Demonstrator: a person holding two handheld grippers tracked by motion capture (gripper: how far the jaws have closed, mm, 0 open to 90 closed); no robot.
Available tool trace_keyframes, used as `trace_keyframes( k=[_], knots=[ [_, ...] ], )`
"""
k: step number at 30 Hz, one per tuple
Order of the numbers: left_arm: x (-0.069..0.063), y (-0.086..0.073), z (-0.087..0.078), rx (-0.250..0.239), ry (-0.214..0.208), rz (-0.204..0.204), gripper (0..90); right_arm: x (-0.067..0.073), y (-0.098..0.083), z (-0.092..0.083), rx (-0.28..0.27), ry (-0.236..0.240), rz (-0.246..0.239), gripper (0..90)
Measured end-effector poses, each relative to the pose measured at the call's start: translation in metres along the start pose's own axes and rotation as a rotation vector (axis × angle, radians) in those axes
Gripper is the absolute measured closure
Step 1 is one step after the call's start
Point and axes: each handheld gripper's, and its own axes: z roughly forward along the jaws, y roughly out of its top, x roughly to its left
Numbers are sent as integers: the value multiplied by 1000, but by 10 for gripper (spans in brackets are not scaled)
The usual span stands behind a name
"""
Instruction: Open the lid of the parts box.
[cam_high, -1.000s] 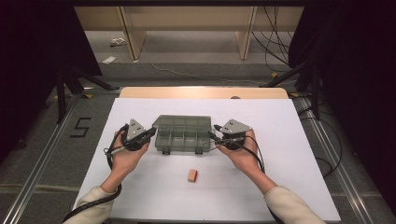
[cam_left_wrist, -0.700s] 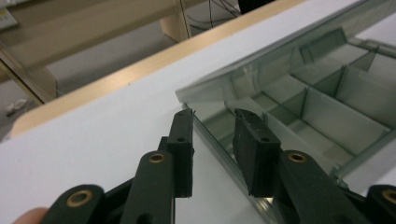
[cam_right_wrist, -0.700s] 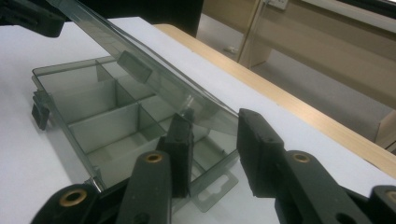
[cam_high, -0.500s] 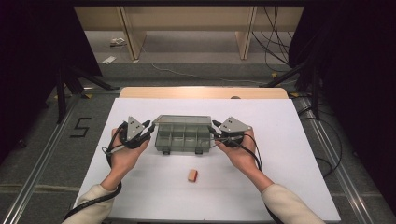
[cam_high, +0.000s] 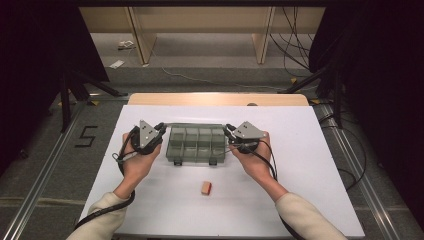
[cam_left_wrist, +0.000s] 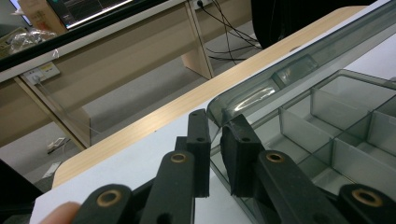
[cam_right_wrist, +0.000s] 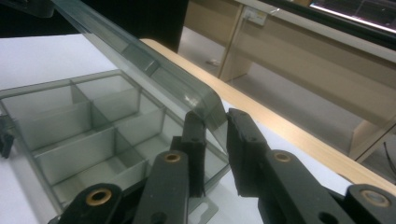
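Gripping one compartment box's lid (cam_high: 195, 125), left claw (cam_high: 161, 129) and right claw (cam_high: 228, 131), one small block (cam_high: 205, 187) nearby

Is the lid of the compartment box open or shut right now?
Open: the lid stands raised off the box, hinged up along the far edge, compartments uncovered.

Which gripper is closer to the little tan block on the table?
Right, slightly. The right gripper sits up and right of the tan block; the left gripper is farther, up and left.
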Motion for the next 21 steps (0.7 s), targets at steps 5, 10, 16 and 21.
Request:
trace_keyframes(
  k=[5,10,16,21],
  knots=[
    [0,2,3,-14,17,1,819,0,2,2,-6,-30,0,805],
    [0,4,5,-27,34,9,832,1,5,4,-7,-58,4,819],
    [0,7,8,-26,52,-20,844,0,8,6,-6,-75,14,826],
    [1,9,10,-33,57,-17,845,-1,9,7,-9,-80,20,830]
  ],
)
